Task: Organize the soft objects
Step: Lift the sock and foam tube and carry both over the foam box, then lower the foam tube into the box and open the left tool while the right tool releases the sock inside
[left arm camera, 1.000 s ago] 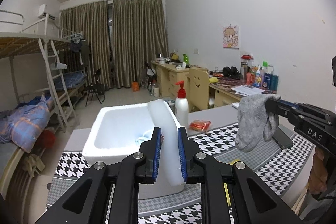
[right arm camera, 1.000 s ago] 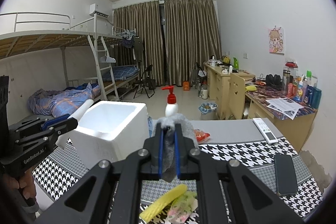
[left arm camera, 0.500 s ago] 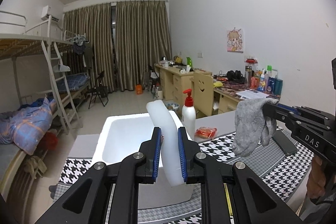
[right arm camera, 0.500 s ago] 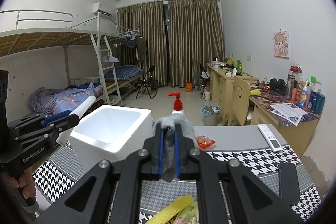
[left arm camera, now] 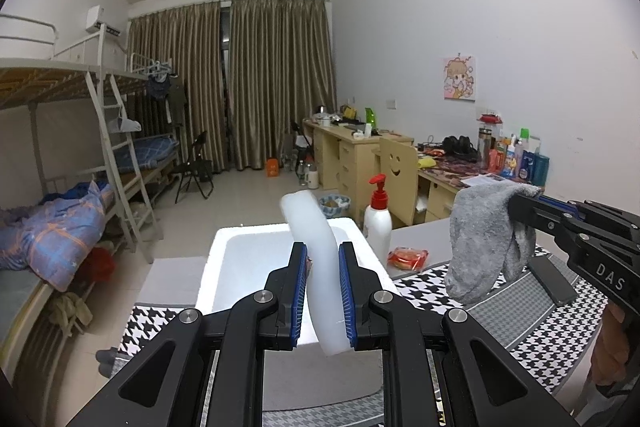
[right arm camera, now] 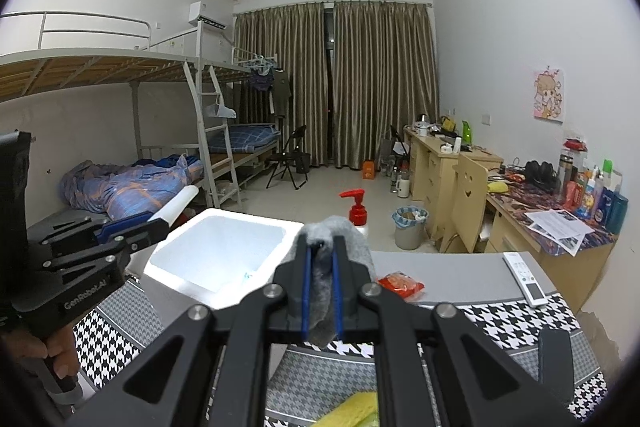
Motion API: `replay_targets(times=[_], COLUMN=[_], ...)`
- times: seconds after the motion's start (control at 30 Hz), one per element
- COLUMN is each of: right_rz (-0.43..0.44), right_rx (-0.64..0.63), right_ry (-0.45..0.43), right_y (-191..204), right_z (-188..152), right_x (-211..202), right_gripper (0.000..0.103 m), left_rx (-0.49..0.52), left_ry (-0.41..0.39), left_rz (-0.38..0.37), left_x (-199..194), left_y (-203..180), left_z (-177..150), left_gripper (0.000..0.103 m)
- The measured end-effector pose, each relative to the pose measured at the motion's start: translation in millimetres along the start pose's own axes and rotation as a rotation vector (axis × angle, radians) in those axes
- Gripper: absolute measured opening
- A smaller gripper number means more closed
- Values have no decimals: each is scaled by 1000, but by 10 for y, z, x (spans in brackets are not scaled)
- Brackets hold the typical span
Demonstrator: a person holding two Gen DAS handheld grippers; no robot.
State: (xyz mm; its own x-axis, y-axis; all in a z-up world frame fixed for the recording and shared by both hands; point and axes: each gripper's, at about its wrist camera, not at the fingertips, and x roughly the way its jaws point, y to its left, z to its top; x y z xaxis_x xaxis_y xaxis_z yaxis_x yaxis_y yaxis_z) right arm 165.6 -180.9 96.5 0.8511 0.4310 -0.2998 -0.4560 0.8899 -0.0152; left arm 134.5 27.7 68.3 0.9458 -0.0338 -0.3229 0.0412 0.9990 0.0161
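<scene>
The left gripper [left arm camera: 323, 291] clamps a white foam strip [left arm camera: 316, 259] above the foam box [left arm camera: 218, 259]; at 3 o'clock the right gripper [right arm camera: 320, 291] pinches a grey sock [left arm camera: 484, 239] in the air. Beyond, at 1 o'clock: red packet [left arm camera: 408, 255], then pump bottle [left arm camera: 378, 215]

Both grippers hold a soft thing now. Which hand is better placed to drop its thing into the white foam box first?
Probably the left. The left gripper, shut on the white foam strip, lines up with the white foam box. The right gripper holds the grey sock off to the box's side.
</scene>
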Motion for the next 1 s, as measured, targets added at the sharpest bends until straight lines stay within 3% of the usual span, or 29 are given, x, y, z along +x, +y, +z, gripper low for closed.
replay_targets(times=[0.4,1.0], right_rz=[33,57], right_rx=[-18,-75], right_ry=[1,3], right_y=[156,397], right_z=[114,221], right_x=[155,335], right_gripper=[12,12], left_rx=[-18,-21], left_ry=[17,52], left_rz=[35,29], left_x=[110,368], left_y=[99,239], left_z=[36,87], left_gripper=[17,17])
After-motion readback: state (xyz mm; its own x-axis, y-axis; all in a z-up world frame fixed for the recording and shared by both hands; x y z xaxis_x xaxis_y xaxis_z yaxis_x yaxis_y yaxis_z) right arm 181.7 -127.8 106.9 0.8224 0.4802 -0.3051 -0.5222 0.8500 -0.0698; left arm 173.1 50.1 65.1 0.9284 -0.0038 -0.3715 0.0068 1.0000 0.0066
